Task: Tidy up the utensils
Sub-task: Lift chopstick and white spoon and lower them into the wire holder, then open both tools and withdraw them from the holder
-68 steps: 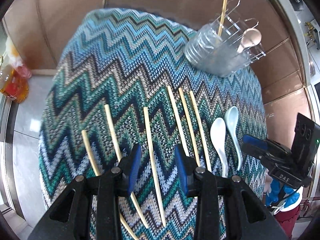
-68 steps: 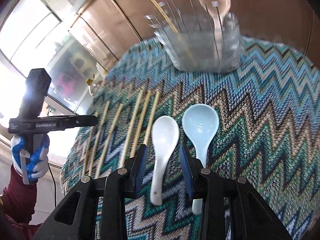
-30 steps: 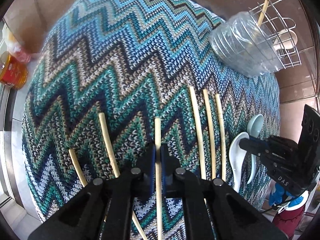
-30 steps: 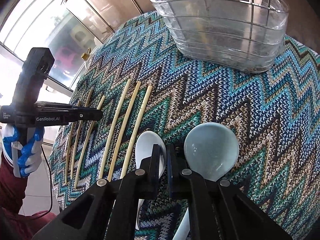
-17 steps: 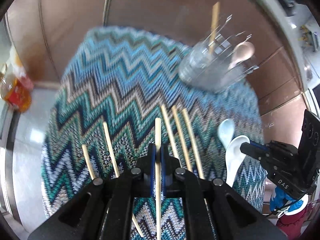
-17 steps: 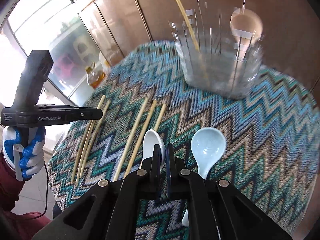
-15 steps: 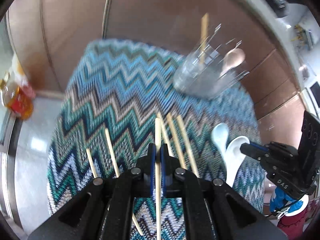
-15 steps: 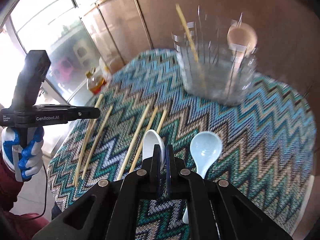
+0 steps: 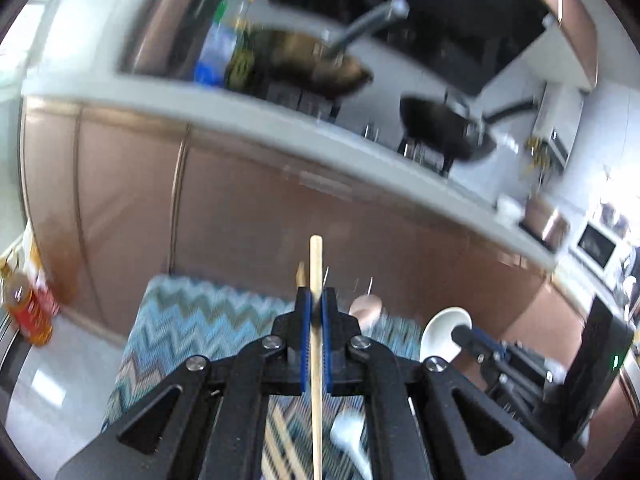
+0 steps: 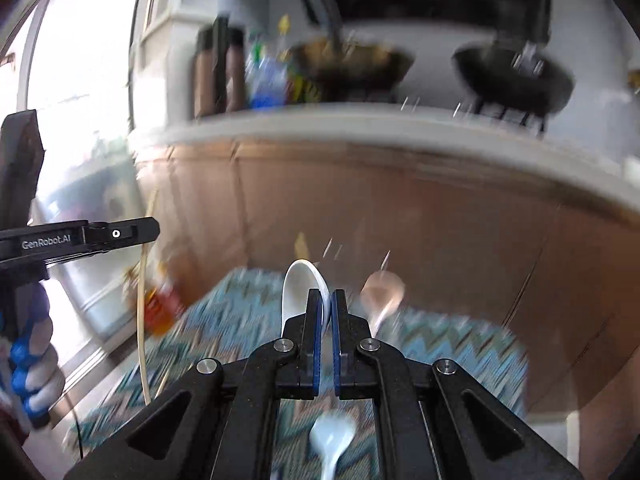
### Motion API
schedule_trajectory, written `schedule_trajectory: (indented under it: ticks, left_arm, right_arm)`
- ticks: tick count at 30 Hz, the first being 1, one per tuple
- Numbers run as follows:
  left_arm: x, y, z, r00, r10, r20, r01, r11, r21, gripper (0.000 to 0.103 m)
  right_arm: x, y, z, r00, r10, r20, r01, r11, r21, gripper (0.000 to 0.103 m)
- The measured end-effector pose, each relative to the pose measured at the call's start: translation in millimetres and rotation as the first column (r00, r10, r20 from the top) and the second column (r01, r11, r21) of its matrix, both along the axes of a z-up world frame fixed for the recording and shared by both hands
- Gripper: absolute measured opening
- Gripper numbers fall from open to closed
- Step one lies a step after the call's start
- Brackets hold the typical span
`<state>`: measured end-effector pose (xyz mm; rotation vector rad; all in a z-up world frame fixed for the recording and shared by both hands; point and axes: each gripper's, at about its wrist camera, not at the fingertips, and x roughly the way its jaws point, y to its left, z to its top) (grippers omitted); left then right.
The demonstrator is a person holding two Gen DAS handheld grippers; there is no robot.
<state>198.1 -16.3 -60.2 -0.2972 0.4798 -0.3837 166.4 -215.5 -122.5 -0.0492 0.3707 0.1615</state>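
Home kitchen. A pale countertop (image 9: 280, 116) runs over brown cabinet doors (image 9: 132, 200); two dark pans (image 9: 312, 68) sit on burner grates on top, with oil and sauce bottles (image 9: 224, 52) beside them. White microwave (image 9: 596, 246) at far right, bright window (image 10: 80, 80) on the left. An orange bottle (image 9: 28, 304) stands on the floor by the zigzag-knit tabletop (image 9: 192, 320).

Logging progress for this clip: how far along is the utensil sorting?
Done: one chopstick and a spoon already stand upright beyond the grippers. In hand: left gripper clamps a chopstick, right gripper a white spoon. Left: a pale blue spoon on the zigzag cloth.
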Motion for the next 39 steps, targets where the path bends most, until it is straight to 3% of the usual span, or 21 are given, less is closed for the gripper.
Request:
schedule_trajectory:
  ticks: [4, 8, 13, 21, 29, 31, 34, 39]
  left_arm:
    - [31.7, -24.5, 18.8, 0.995, 0.051, 0.082, -0.049, 0.998, -0.026, 0.004]
    - [63.3, -48.0, 20.1, 0.98, 0.132, 0.151, -0.129, 0.991, -0.026, 0.004]
    - [108.0, -67.8, -9.9, 0.976, 0.175, 0.13, -0.173, 0.985, -0.026, 0.004]
    - [134.5, -80.1, -49.3, 0.955, 0.238, 0.176, -0.238, 0.971, -0.021, 0.005]
    - [140.9, -78.6, -82.0, 0.953, 0.262, 0.153, -0.265, 0.964, -0.004, 0.006]
    - [137.6, -73.0, -84.3, 0.952, 0.269, 0.146, -0.27, 0.963, -0.014, 0.006]
    - [129.7, -66.2, -78.4, 0.95, 0.271, 0.158, -0.269, 0.963, -0.031, 0.013]
    - [108.2, -60.7, -55.4, 0.948, 0.253, 0.192, -0.255, 0.967, -0.017, 0.017]
  right_arm:
    - [25.0, -5.4, 12.3, 0.991, -0.07, 0.113, 0.068, 0.997, 0.019, 0.004]
    - [55.9, -9.3, 2.3, 0.976, -0.125, 0.179, 0.124, 0.992, 0.014, 0.004]
    - [83.4, -12.6, -21.5, 0.969, -0.167, 0.18, 0.165, 0.986, 0.025, 0.004]
    - [107.9, -22.4, -56.4, 0.966, -0.197, 0.17, 0.191, 0.98, 0.047, 0.005]
    - [113.9, -16.3, -86.3, 0.973, -0.18, 0.144, 0.176, 0.984, 0.036, 0.006]
    - [111.1, -18.3, -89.3, 0.973, -0.187, 0.139, 0.183, 0.982, 0.041, 0.013]
    - [104.1, -20.8, -87.2, 0.97, -0.192, 0.148, 0.187, 0.981, 0.05, 0.024]
    - [85.6, -21.8, -70.0, 0.964, -0.199, 0.174, 0.194, 0.98, 0.046, 0.025]
